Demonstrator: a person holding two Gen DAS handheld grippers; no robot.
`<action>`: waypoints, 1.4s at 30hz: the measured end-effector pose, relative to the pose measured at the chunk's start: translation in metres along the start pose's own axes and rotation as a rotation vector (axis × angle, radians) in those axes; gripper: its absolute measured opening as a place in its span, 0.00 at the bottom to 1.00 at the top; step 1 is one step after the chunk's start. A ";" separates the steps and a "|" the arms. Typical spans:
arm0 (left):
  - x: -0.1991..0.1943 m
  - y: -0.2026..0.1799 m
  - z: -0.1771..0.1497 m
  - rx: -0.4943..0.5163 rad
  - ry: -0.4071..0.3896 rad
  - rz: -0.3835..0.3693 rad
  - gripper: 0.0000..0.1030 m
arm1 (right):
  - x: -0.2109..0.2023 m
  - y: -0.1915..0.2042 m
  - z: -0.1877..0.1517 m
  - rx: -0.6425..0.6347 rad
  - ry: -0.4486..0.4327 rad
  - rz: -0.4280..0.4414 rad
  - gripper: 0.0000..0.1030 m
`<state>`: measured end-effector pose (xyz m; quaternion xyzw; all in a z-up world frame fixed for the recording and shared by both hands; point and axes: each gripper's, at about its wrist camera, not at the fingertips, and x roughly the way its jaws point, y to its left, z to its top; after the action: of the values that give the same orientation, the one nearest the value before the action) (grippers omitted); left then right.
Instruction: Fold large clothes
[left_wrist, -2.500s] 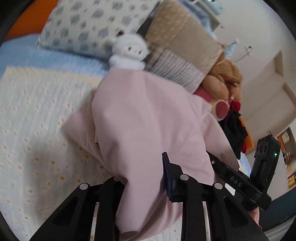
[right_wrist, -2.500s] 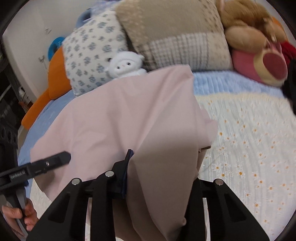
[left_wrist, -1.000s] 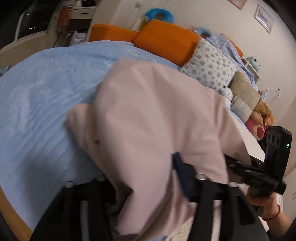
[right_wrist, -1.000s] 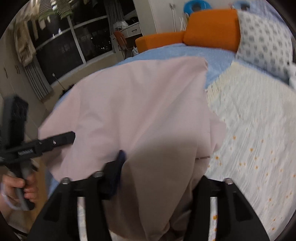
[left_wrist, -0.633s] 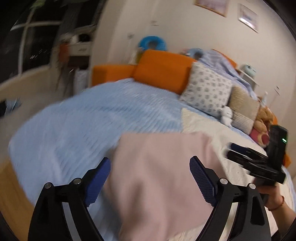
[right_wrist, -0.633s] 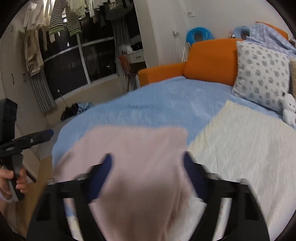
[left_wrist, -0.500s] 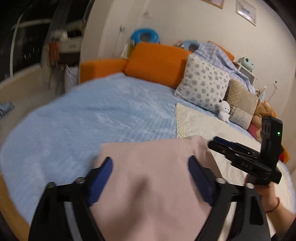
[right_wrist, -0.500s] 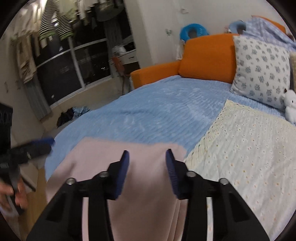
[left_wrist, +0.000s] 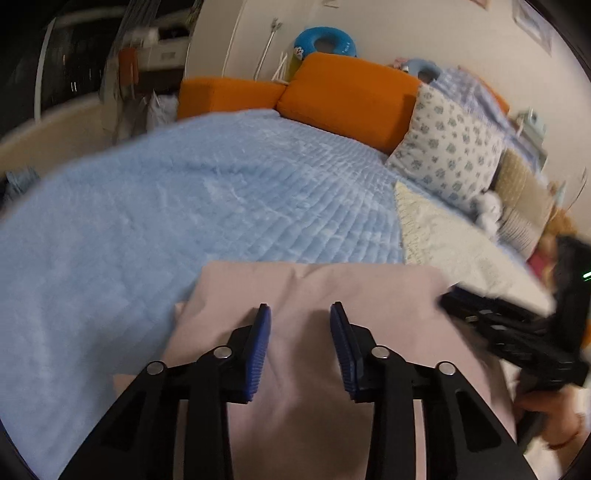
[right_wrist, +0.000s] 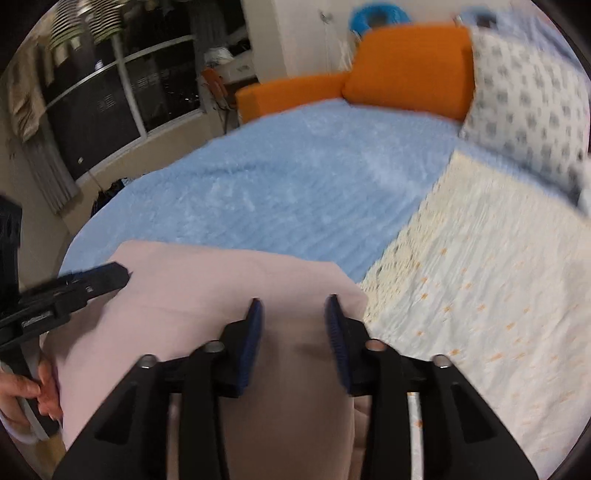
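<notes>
The left claw (left_wrist: 300, 321) is closing and the right claw (right_wrist: 291, 314) is opening, both with nothing between their pads. They hang above the pink garment (left_wrist: 314, 295), which lies folded flat at the bed's (left_wrist: 184, 206) near edge, probably just laid there for the next fold.

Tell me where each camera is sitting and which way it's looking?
Left wrist: rides the left gripper, looking down its empty, closing jaws over the pink garment toward the orange cushions; the right gripper and a hand show.
Right wrist: rides the right gripper, empty jaws opening, facing the blue blanket; the left gripper and a hand show.
Shared: garment, blanket, cushions, spotted pillow.
</notes>
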<state>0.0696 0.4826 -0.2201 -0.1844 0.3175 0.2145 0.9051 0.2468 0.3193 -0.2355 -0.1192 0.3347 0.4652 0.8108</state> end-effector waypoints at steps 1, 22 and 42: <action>-0.010 -0.005 0.000 0.014 -0.013 0.017 0.78 | -0.015 0.005 0.000 -0.023 -0.032 0.013 0.63; -0.166 -0.084 -0.172 0.007 -0.285 0.232 0.97 | -0.204 0.052 -0.186 -0.050 -0.275 -0.093 0.95; -0.155 -0.086 -0.194 0.039 -0.245 0.263 0.97 | -0.196 0.069 -0.202 -0.139 -0.296 -0.111 0.95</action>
<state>-0.0923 0.2771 -0.2438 -0.0961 0.2305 0.3456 0.9045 0.0348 0.1217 -0.2500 -0.1233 0.1715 0.4542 0.8655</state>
